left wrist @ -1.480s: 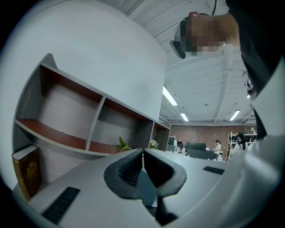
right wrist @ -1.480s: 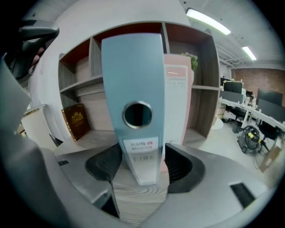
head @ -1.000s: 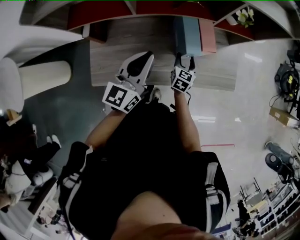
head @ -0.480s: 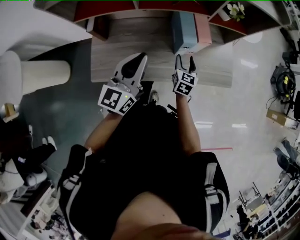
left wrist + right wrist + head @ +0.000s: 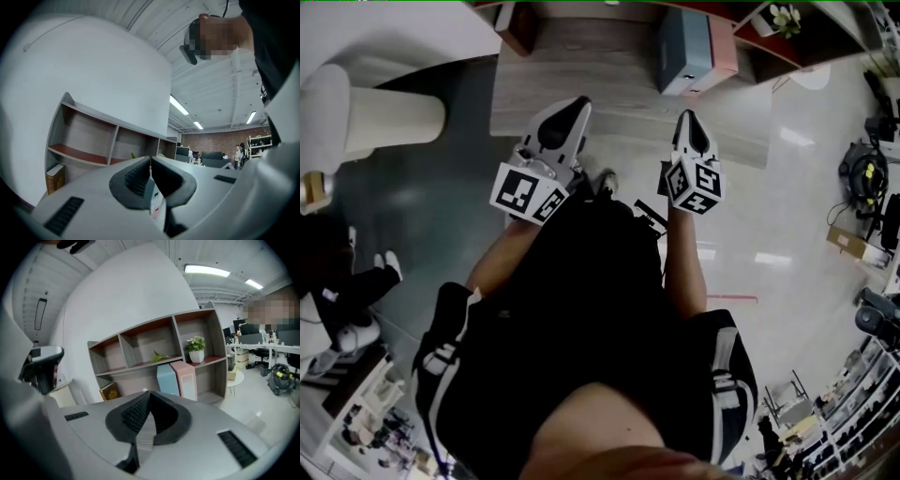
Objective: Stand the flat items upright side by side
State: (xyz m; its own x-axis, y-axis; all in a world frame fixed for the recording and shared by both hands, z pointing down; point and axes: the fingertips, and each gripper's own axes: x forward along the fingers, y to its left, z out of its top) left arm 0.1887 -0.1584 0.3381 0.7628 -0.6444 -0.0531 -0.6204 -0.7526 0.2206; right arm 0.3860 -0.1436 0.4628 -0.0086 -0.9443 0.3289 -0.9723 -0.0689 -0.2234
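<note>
Now, left tongs (image 5: 574,105) are pinched shut on nothing, held out level over the wooden shelf base (image 5: 581,66), well left of the folders. Right tongs (image 5: 686,116) have just snapped closed, empty, tips aimed toward the blue folder (image 5: 680,47). It stands upright beside the pink folder (image 5: 722,42), clear of both tongs.

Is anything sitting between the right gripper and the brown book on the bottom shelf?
Nothing visible does. The right gripper, its jaws just closed with nothing between them, faces bare board up to the brown book at its left end. The blue box and pink box stand off to the right.
</note>
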